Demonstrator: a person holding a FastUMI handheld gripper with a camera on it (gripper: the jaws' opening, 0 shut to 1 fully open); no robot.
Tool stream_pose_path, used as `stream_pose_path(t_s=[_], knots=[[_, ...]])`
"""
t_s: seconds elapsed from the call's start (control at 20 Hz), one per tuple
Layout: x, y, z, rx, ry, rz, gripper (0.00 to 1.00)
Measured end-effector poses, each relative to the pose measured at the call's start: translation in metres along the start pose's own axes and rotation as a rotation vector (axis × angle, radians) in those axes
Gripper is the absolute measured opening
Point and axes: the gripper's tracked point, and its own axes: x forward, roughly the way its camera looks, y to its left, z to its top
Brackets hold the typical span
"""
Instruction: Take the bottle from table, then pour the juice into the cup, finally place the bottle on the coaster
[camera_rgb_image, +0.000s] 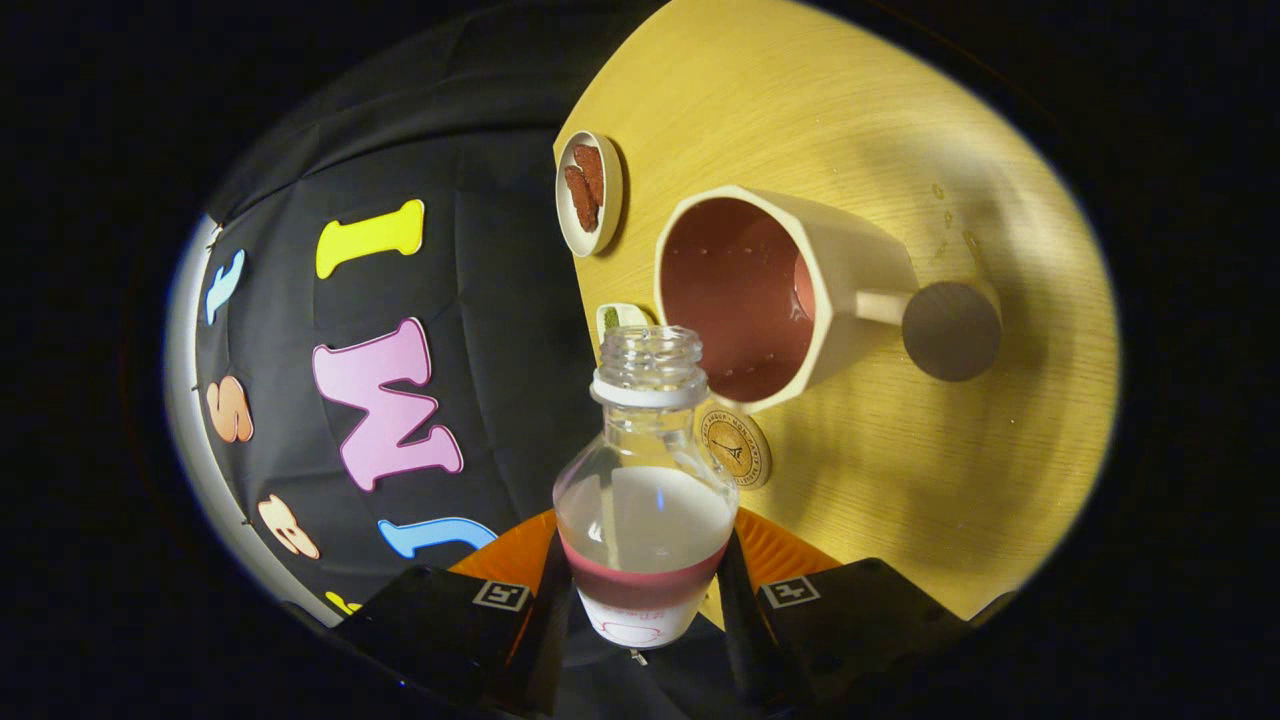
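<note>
We hold the clear plastic bottle (645, 480), uncapped and partly filled with pale juice, clamped between both fingers of the gripper (645, 590); its mouth sits just beside the rim of the cream faceted cup (850, 270) with the reddish interior. To pour well, we judge the neck should cross that rim before tilting further. The round printed coaster (735, 447) lies just beside the cup; open wooden table (900, 470) surrounds it

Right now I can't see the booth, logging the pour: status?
Gripper shut on bottle, uncapped, tilted. Bottle mouth at cup rim, liquid not at neck. Coaster beside cup, bare. Nothing in the way.
</note>
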Motion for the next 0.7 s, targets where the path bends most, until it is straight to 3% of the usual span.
stream_pose_path(t_s=[0.7], knots=[[-0.0093,0.0057,0.0032,0.183,0.035,-0.007,0.69]])
